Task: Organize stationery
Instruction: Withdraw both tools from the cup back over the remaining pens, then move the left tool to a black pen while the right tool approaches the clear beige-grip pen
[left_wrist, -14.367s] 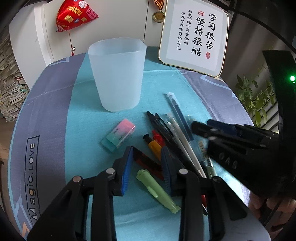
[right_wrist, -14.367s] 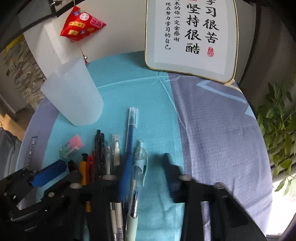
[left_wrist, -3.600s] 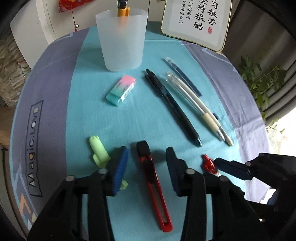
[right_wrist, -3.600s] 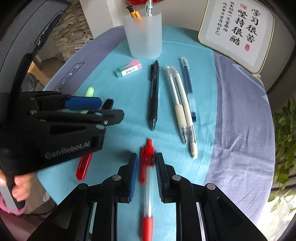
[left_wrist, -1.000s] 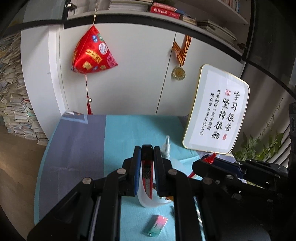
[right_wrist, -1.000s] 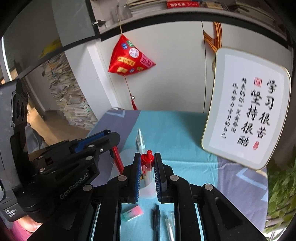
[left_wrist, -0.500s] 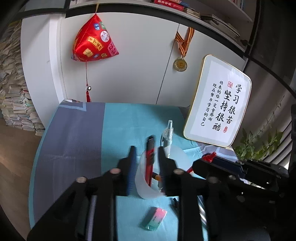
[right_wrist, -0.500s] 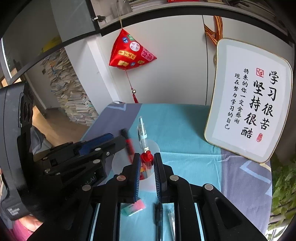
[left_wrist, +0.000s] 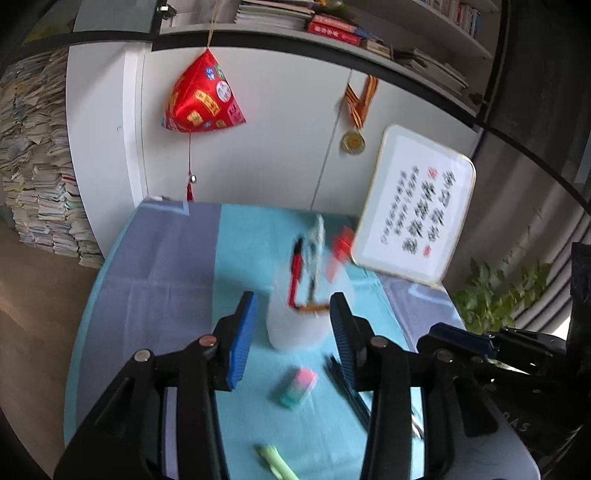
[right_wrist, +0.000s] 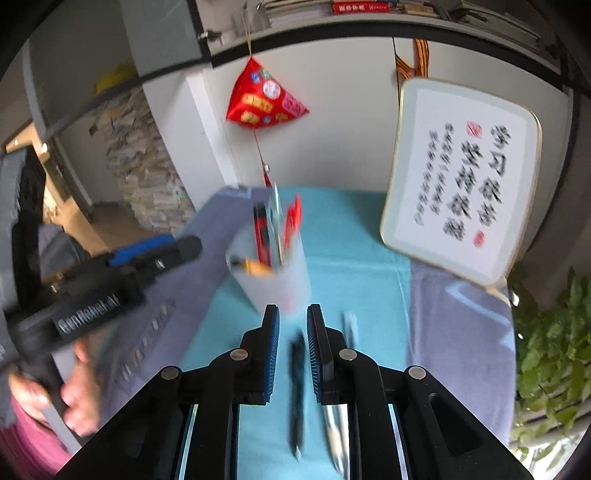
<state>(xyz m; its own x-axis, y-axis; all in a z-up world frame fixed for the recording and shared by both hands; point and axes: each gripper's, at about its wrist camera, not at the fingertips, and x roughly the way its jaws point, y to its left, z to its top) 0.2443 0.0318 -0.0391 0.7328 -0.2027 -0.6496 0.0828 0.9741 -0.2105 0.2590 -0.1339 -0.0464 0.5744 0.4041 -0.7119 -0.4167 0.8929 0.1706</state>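
While left gripper (left_wrist: 291, 332) jaws are opening, empty, right gripper (right_wrist: 292, 332), nearly closed and empty, is hovering nearer black pen (right_wrist: 296, 384), lying lengthwise below its jaws.

Motion blur smears the cup (right_wrist: 271, 273) and the pens in it, so its contents cannot be counted. The characters on the framed sign (right_wrist: 461, 181) are unreadable. The green highlighter (left_wrist: 277, 463) is cut off by the left wrist view's bottom edge.
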